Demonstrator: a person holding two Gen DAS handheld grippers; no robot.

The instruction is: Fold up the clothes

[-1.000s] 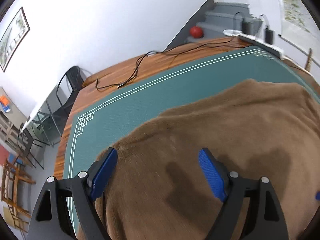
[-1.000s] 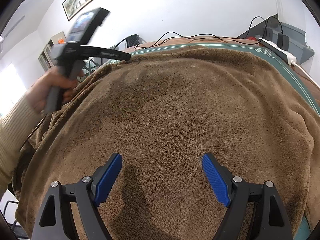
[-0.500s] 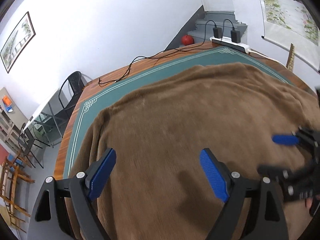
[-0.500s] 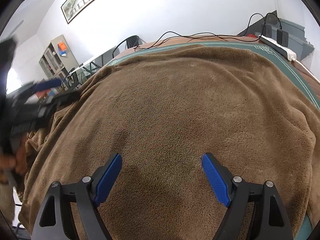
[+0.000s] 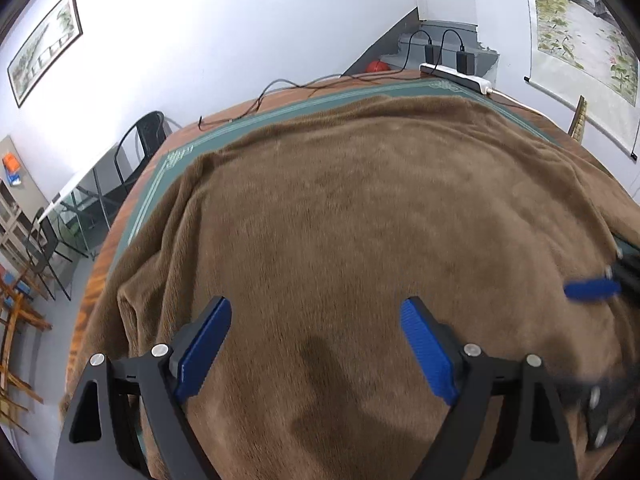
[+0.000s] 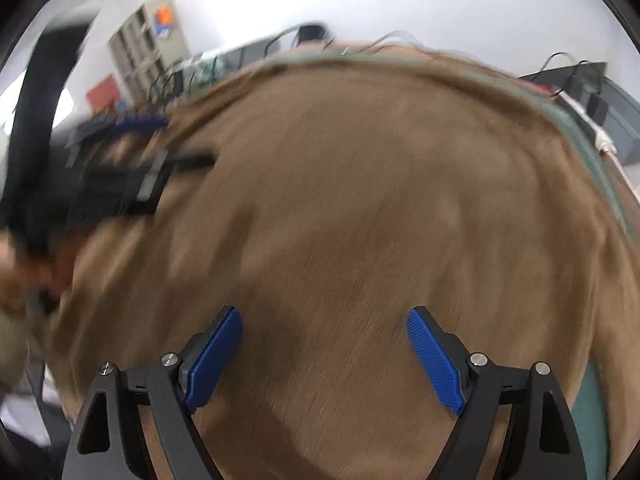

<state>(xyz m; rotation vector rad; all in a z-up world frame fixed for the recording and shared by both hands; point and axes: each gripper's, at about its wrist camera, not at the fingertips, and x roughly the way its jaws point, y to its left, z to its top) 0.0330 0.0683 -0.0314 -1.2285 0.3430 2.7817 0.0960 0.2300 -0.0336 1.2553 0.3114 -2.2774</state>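
Here, a big brown fleece garment or blanket (image 5: 360, 220) lies spread flat over a green table mat with a pale line border (image 5: 160, 184), which itself covers a wooden table (image 5: 100, 272). The cloth takes up nearly the whole top; its far edge runs roughly parallel to the mat's far border, and its near-left part droops over the table edge. Which way its long axis runs I cannot tell, since it fills both views.

The left gripper (image 5: 316, 344) hangs over the near middle of the cloth, blue-padded fingers (image 5: 208, 344) spread wide, nothing between them but the fleece below. The right gripper (image 6: 324, 352) is just beside it, its jaws having just been opening further, also wide and pinching nothing; its view is smeared by motion.

At the far corner sits a white power strip with two black chargers (image 5: 452, 70). A grey shelf unit (image 6: 148, 52) holds an orange and blue box (image 6: 164, 20).
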